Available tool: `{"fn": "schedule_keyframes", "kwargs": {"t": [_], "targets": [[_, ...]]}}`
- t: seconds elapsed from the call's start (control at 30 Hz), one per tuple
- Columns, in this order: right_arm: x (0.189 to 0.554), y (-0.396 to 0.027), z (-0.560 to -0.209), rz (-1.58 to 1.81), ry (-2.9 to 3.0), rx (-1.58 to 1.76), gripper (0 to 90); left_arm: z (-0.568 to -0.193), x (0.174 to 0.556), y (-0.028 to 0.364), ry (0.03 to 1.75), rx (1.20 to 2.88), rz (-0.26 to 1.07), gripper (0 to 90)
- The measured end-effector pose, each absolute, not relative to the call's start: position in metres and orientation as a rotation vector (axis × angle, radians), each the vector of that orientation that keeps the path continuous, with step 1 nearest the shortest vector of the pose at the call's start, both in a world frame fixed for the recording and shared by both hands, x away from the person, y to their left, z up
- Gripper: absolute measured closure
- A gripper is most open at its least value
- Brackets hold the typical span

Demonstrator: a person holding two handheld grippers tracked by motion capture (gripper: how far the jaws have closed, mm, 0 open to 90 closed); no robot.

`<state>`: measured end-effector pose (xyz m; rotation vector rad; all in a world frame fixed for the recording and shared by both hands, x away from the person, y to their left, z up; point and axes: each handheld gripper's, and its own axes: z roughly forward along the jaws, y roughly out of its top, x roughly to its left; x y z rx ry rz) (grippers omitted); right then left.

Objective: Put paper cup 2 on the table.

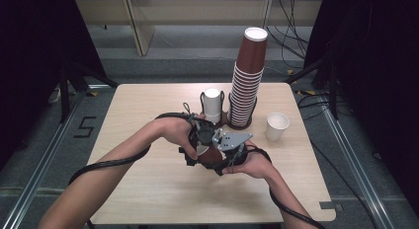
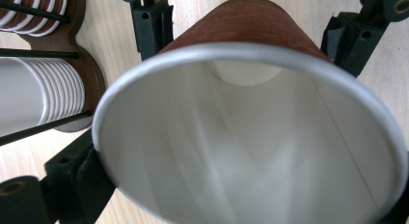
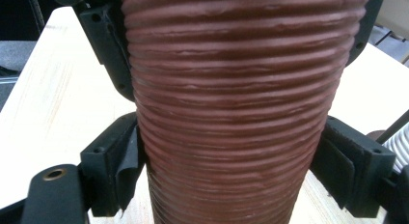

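A brown ribbed paper cup is held above the middle of the table between both hands. My left gripper grips it near the wide rim: in the left gripper view the white inside of the cup faces the camera and my left gripper has its jaws against the rim on both sides. My right gripper clamps the ribbed wall; in the right gripper view the cup stands between the pads of my right gripper, which touch it.
A tall stack of brown cups stands in a dark wire holder at the back of the table, with a shorter stack of white cups beside it. A single white cup stands to the right.
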<state>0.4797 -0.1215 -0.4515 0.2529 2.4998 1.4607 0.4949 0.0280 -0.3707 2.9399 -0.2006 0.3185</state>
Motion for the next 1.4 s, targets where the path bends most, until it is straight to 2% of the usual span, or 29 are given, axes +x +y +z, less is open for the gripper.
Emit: {"fn": "schedule_keyframes", "kwargs": {"t": [0.03, 0.17, 0.5, 0.67, 0.87, 1.17, 1.2, 1.23, 1.27, 1.4], "targets": [[0.480, -0.122, -0.452, 1.461, 2.502, 0.254, 19.1, -0.369, 0.497, 0.028, -0.243, 2.957, 0.333, 6.0], [0.478, -0.124, -0.453, 1.477, 2.512, 0.269, 19.1, -0.371, 0.497, 0.031, -0.237, 2.915, 0.314, 4.9], [0.477, -0.136, -0.457, 1.440, 2.501, 0.292, 19.4, -0.369, 0.499, 0.044, -0.154, 2.782, 0.292, 1.8], [0.477, -0.149, -0.462, 1.454, 2.458, 0.351, 19.3, -0.364, 0.498, 0.057, -0.122, 2.733, 0.328, 0.0], [0.474, -0.170, -0.463, 1.480, 2.353, 0.474, 19.0, -0.370, 0.496, 0.082, 0.052, 2.546, 0.412, 0.0], [0.472, -0.206, -0.469, 1.483, 2.220, 0.616, 18.8, -0.401, 0.477, 0.116, 0.354, 2.226, 0.478, 0.0], [0.471, -0.208, -0.470, 1.489, 2.210, 0.638, 18.8, -0.399, 0.486, 0.120, 0.191, 2.261, 0.522, 0.0], [0.471, -0.210, -0.471, 1.493, 2.190, 0.644, 18.8, -0.403, 0.480, 0.122, 0.264, 2.200, 0.567, 0.0], [0.468, -0.213, -0.471, 1.489, 2.187, 0.678, 18.8, -0.411, 0.468, 0.124, 0.425, 2.153, 0.503, 0.0], [0.464, -0.225, -0.473, 1.503, 2.143, 0.734, 18.8, -0.425, 0.456, 0.131, 0.506, 2.072, 0.522, 0.1]]}}
